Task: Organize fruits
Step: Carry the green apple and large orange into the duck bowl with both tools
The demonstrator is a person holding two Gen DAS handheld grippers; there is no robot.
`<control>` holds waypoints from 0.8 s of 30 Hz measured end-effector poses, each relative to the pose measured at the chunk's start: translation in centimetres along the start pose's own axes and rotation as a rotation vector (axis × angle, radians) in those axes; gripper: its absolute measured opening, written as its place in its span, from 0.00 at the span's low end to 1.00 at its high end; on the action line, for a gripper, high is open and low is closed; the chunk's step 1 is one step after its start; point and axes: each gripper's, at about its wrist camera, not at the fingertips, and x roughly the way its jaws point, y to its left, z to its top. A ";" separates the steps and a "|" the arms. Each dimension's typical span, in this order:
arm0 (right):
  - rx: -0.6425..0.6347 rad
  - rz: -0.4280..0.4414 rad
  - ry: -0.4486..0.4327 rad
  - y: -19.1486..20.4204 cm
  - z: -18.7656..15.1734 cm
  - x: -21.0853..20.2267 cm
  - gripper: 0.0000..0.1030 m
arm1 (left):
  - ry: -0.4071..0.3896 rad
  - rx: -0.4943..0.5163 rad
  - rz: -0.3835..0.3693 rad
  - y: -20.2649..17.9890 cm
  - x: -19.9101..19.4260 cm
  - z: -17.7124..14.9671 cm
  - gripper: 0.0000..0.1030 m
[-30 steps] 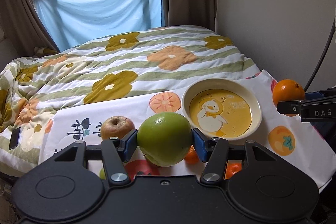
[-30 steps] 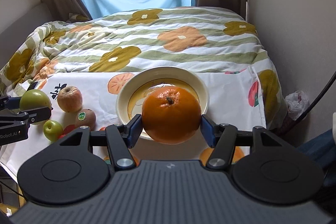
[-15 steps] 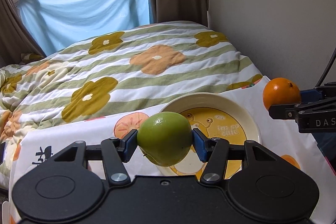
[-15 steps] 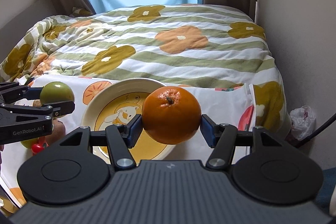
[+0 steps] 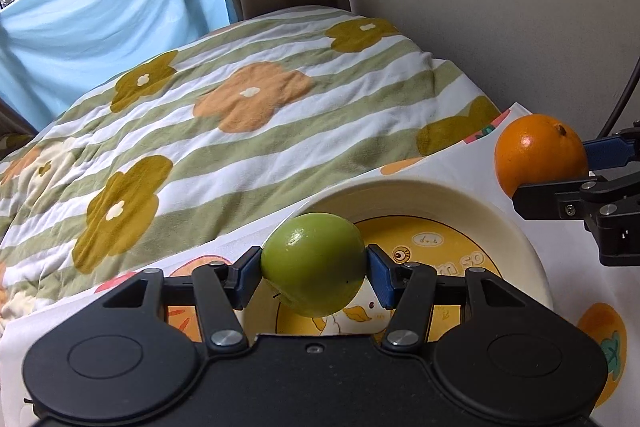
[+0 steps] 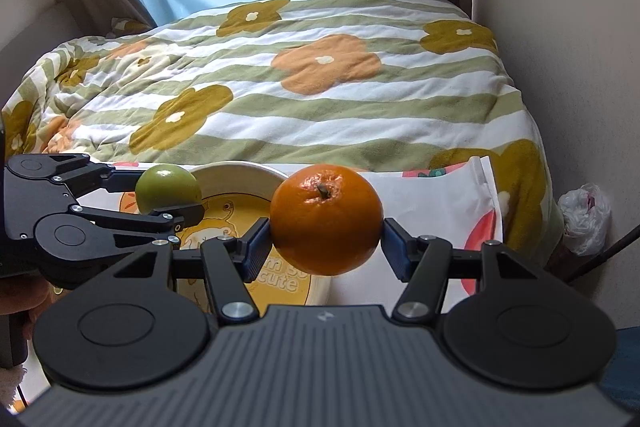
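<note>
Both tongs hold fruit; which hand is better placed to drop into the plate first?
Left, probably: its green apple hangs over the plate, while the right tongs' orange sits beyond the rim.

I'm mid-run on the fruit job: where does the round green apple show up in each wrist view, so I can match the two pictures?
Left wrist view: round green apple at lower centre, clamped in the left gripper.
Right wrist view: same apple at mid-left, in that gripper, reaching in from the left edge.
Shared landmark: the cream plate with the yellow duck print, behind the apple in both.
</note>
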 end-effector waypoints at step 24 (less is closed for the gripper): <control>-0.009 -0.009 0.023 -0.1 0.2 1.0 0.72 | -0.005 -0.035 0.025 2.6 -2.6 -1.4 0.94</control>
